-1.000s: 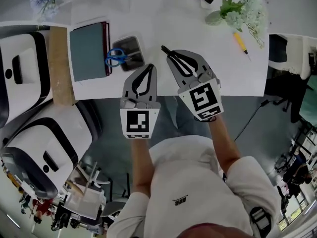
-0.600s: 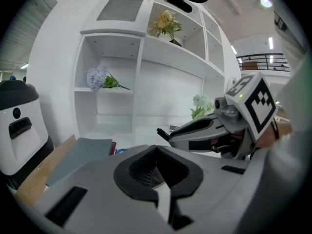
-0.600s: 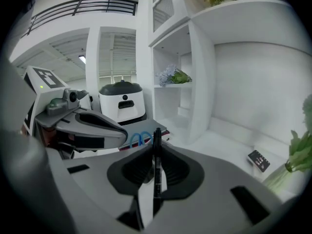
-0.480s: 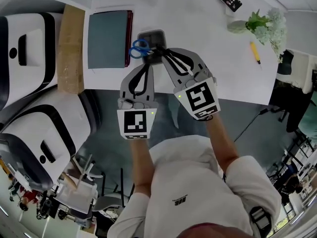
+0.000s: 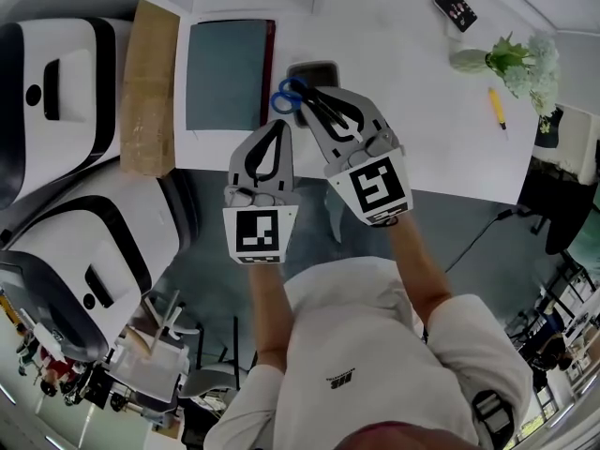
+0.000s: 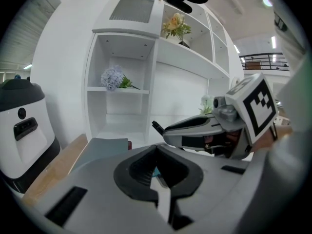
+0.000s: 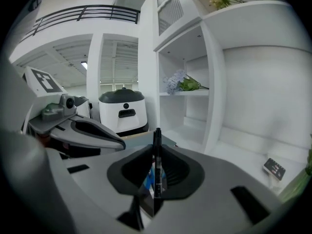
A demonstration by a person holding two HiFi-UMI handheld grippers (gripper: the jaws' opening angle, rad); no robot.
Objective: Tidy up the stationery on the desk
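Note:
A dark pen holder (image 5: 319, 67) stands on the white desk (image 5: 412, 111) with blue-handled scissors (image 5: 287, 95) at its left rim. My right gripper (image 5: 316, 98) is shut on a black pen (image 7: 157, 160), and its tip reaches over the holder's near edge. The pen tip (image 6: 157, 127) also pokes out of that gripper in the left gripper view. Just left of it and a little nearer to me, my left gripper (image 5: 278, 126) is shut with nothing in it. A yellow pen (image 5: 497, 108) lies at the desk's far right.
A teal notebook (image 5: 225, 73) lies left of the holder, beside a brown board (image 5: 150, 87). A small dark device (image 5: 457, 7) and a vase of flowers (image 5: 514, 59) sit at the right. White machines (image 5: 47, 92) stand left of the desk. White shelves (image 7: 195, 106) rise behind.
Both grippers have come up to the pen holder; the right one, still holding the black pen, went from the bare desk top to the holder's edge.

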